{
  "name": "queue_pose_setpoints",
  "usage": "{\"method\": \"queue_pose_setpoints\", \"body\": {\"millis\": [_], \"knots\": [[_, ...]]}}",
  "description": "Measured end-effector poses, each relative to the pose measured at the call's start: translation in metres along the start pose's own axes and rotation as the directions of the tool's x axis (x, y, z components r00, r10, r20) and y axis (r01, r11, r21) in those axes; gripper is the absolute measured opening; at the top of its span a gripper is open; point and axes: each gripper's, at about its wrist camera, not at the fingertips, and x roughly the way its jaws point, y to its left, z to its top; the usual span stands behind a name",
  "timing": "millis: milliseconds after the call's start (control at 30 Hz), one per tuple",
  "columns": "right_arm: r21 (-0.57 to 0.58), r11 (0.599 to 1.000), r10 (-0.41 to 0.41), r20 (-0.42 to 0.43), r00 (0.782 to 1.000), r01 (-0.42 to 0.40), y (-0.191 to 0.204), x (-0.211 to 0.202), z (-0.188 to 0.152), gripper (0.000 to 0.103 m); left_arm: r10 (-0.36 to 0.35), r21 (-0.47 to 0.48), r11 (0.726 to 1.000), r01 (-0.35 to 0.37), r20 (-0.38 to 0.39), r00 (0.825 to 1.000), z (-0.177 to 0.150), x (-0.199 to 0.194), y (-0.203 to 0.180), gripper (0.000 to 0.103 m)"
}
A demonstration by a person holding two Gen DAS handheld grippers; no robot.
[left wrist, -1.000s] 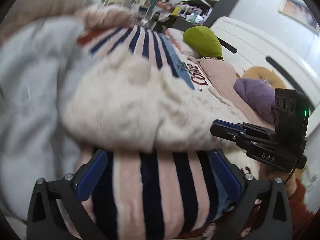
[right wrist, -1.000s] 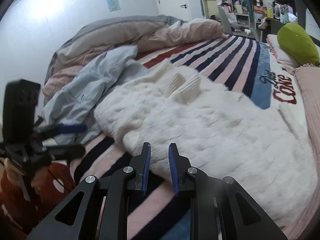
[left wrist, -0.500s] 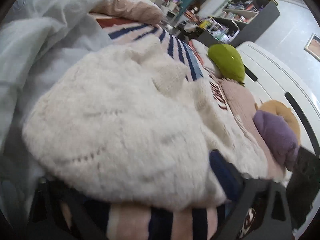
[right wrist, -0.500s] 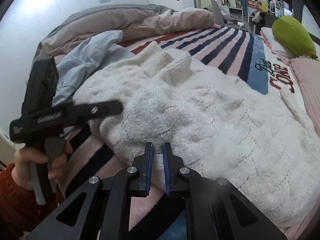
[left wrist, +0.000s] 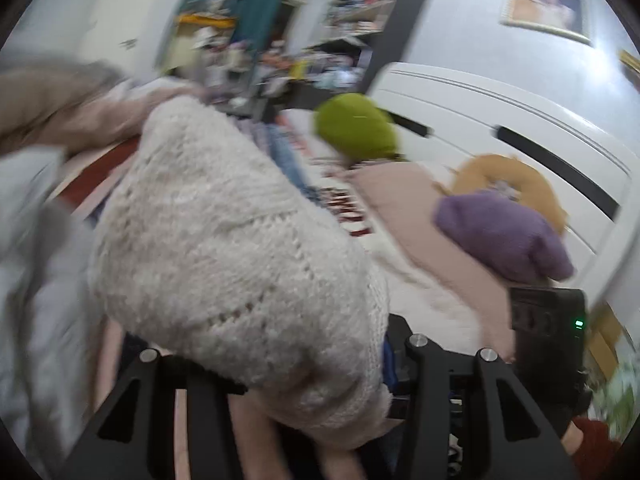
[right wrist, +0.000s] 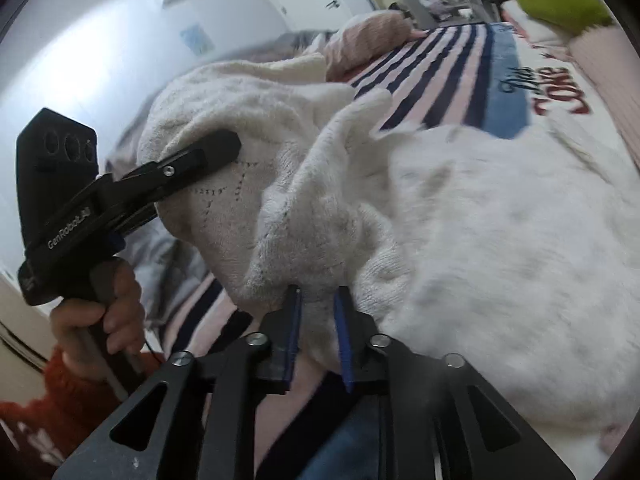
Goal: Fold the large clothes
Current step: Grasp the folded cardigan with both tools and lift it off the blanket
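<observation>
A cream knitted sweater [right wrist: 500,240] lies spread on a striped bedspread [right wrist: 448,64]. My right gripper [right wrist: 317,294] has a fold of the sweater's near edge between its blue pads, which press on it while the jaws open slightly. My left gripper [left wrist: 280,356] is closing, and a thick bunch of the sweater [left wrist: 224,248] fills its jaws and hides both fingertips. In the right wrist view its upper finger [right wrist: 208,154] presses into that raised bunch. A hand [right wrist: 96,320] in a red sleeve holds its handle.
A grey-blue garment [left wrist: 28,240] lies left of the sweater. A green cushion [left wrist: 354,126], a purple cushion [left wrist: 500,232], a yellow one [left wrist: 516,172] and a pink pillow [left wrist: 400,200] sit by the white headboard [left wrist: 500,120]. Cluttered shelves [left wrist: 320,20] stand beyond the bed.
The left gripper slid under the sweater's edge, narrowed onto it and raised it. The right gripper moved in and now has a sweater fold between its pads, with the near edge bunched up.
</observation>
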Motion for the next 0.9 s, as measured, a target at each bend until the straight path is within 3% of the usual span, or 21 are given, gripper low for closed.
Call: {"method": "queue_pose_setpoints", "body": {"millis": [100,167,267,333,433,467,533,567,667,900], "knots": [[0.015,0.998,-0.065,0.051,0.997,0.065,-0.017,-0.036,-0.005,0.027,-0.039,0.116,0.992,0.042,-0.03,0.999,0.008,0.018,-0.039,0.042],[0.032,0.995,-0.1,0.08,0.992,0.098,-0.031,-0.062,-0.009,0.027,-0.073,0.168,0.982,0.084,-0.073,0.995,0.009,0.033,-0.057,0.043],[0.059,0.986,-0.164,0.118,0.979,0.158,-0.048,-0.098,-0.014,0.027,-0.153,0.226,0.955,0.191,-0.173,0.973,-0.001,0.057,-0.081,0.045],[0.073,0.978,-0.203,0.151,0.967,0.194,-0.055,-0.12,-0.013,0.027,-0.182,0.241,0.943,0.23,-0.207,0.961,-0.009,0.066,-0.089,0.045],[0.102,0.971,-0.235,0.208,0.949,0.218,-0.061,-0.148,-0.007,0.038,-0.21,0.254,0.931,0.264,-0.218,0.953,-0.015,0.068,-0.094,0.051],[0.102,0.971,-0.232,0.225,0.946,0.214,-0.062,-0.155,-0.003,0.044,-0.248,0.232,0.925,0.3,-0.226,0.942,-0.014,0.069,-0.093,0.057],[0.087,0.974,-0.224,0.244,0.943,0.209,-0.059,-0.164,0.006,0.047,-0.31,0.184,0.917,0.354,-0.232,0.922,-0.013,0.063,-0.083,0.058],[0.072,0.976,-0.216,0.249,0.944,0.204,-0.056,-0.166,0.013,0.05,-0.322,0.171,0.916,0.364,-0.23,0.918,-0.013,0.062,-0.079,0.058],[0.015,0.989,-0.149,0.23,0.962,0.149,-0.037,-0.156,0.043,0.078,-0.298,0.191,0.92,0.342,-0.224,0.928,-0.015,0.06,-0.079,0.058],[-0.054,0.995,-0.083,0.082,0.993,0.087,-0.001,-0.098,0.098,0.086,-0.297,0.187,0.924,0.334,-0.199,0.934,-0.019,0.052,-0.08,0.062]]}}
